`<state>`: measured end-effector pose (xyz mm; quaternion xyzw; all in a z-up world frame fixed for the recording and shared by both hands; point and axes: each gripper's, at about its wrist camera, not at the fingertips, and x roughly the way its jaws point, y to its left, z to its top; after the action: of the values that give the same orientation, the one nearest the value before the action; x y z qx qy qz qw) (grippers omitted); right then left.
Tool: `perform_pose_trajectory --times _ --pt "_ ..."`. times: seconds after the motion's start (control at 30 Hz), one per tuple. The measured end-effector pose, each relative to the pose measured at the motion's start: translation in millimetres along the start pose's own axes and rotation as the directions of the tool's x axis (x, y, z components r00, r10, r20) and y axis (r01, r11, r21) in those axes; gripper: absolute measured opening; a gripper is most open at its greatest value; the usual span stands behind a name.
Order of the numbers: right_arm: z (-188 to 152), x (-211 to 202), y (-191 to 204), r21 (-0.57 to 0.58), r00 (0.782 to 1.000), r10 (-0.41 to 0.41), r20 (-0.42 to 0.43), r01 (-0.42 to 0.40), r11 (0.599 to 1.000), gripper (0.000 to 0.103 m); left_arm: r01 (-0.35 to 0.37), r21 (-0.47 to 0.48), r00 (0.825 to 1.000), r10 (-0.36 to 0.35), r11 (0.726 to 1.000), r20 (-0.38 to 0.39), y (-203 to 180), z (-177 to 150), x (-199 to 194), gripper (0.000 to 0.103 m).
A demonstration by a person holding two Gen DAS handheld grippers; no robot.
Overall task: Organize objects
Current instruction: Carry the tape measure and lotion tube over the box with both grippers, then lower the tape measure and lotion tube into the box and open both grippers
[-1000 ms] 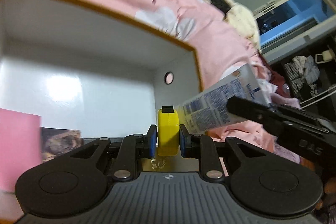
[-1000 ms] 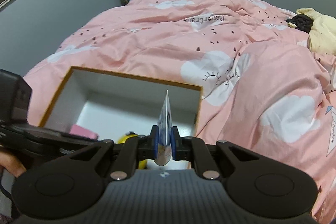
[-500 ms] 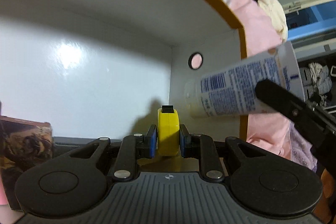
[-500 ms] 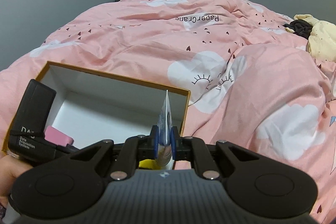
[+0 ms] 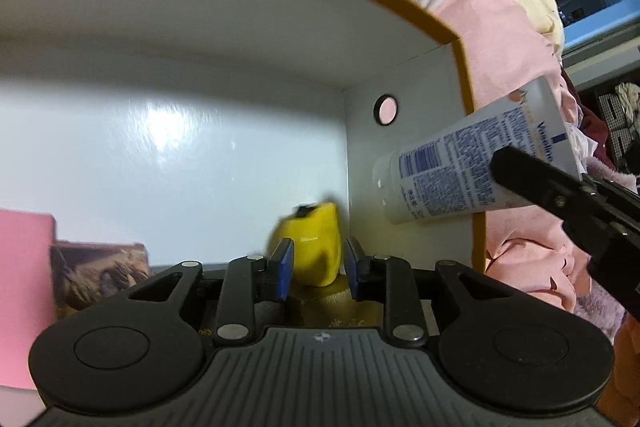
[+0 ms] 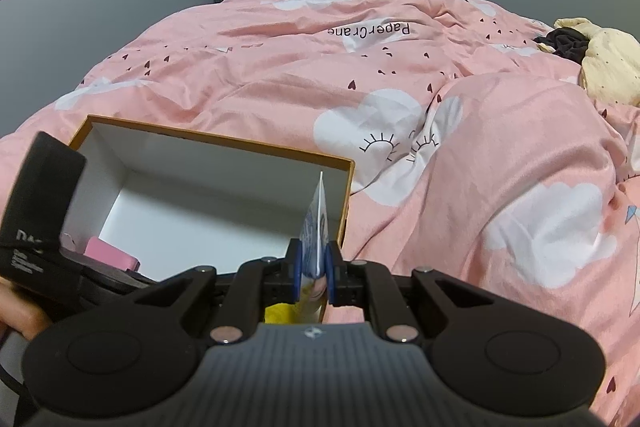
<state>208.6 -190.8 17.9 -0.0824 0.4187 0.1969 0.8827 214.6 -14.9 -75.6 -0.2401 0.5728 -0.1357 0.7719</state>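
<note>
In the left wrist view, the open box (image 5: 460,75), white inside with an orange-brown rim, fills most of the frame. Against its left side sits a pink box (image 5: 24,287), and just right of that a small card or packet with a dark brownish picture (image 5: 96,275). Further right, near the box's right wall, the left gripper (image 5: 316,263) has its blue pads spreading apart; the yellow object with a black tip (image 5: 316,247) sits tilted and blurred between them, with gaps showing on both sides, so the pads no longer press it. It lies low in the box close to the right wall, which has a round hole (image 5: 386,109). To the right, above the box's rim, the right gripper (image 5: 520,179) pinches a white Vaseline tube (image 5: 460,167) with blue print, cap end pointing into the box.

In the right wrist view, the box (image 6: 220,143) rests on a pink cloud-print duvet (image 6: 460,167). The left gripper's black body (image 6: 36,219) is at its left edge, the pink box (image 6: 116,259) inside it. The right gripper (image 6: 314,267) is pressed onto the tube (image 6: 318,227), held over the box's right corner.
</note>
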Motion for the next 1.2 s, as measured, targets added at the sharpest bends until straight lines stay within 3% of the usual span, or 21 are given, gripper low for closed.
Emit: perform_pose_trajectory --times 0.13,0.27,0.37,0.5,0.7,0.8,0.93,1.2 --pt "-1.9 -2.7 -0.2 0.009 1.0 0.001 0.001 -0.001 1.0 0.012 -0.029 0.026 1.0 0.029 0.999 0.007 0.1 2.1 2.5 0.023" --pt "-3.0 -3.9 0.7 0.011 1.0 0.002 -0.002 -0.002 1.0 0.012 0.004 0.023 1.0 -0.003 1.0 -0.026 0.0 6.7 19.5 0.016" --pt "-2.4 -3.2 2.5 -0.01 1.0 0.014 0.007 -0.014 1.0 0.012 0.041 0.014 0.998 -0.04 0.999 -0.039 -0.9 7.5 21.9 0.016" --pt "-1.6 0.9 13.7 -0.131 0.998 0.059 0.036 -0.053 0.99 0.012 0.054 0.015 0.998 -0.055 0.998 0.01 1.5 8.4 0.6 0.016" --pt "-0.9 20.3 35.6 -0.364 0.993 0.088 0.074 -0.055 0.93 0.012 -0.031 0.023 0.992 0.028 0.999 0.127 10.9 14.3 -44.6 0.016" --pt "-9.4 30.3 49.4 -0.542 0.986 0.116 0.122 -0.032 0.84 0.011 -0.027 0.007 0.988 0.025 1.0 0.152 16.5 12.3 -56.6 0.016" --pt "-27.4 50.3 68.0 -0.748 0.983 0.074 0.168 0.079 0.659 0.012 -0.064 -0.008 0.984 0.065 0.998 0.165 23.8 5.5 -61.0 0.016" --pt "-74.9 67.1 79.7 -0.931 0.977 -0.007 0.215 0.207 0.302 0.012 -0.05 -0.033 0.985 0.054 0.998 0.164 34.1 -3.1 -70.8 0.016"
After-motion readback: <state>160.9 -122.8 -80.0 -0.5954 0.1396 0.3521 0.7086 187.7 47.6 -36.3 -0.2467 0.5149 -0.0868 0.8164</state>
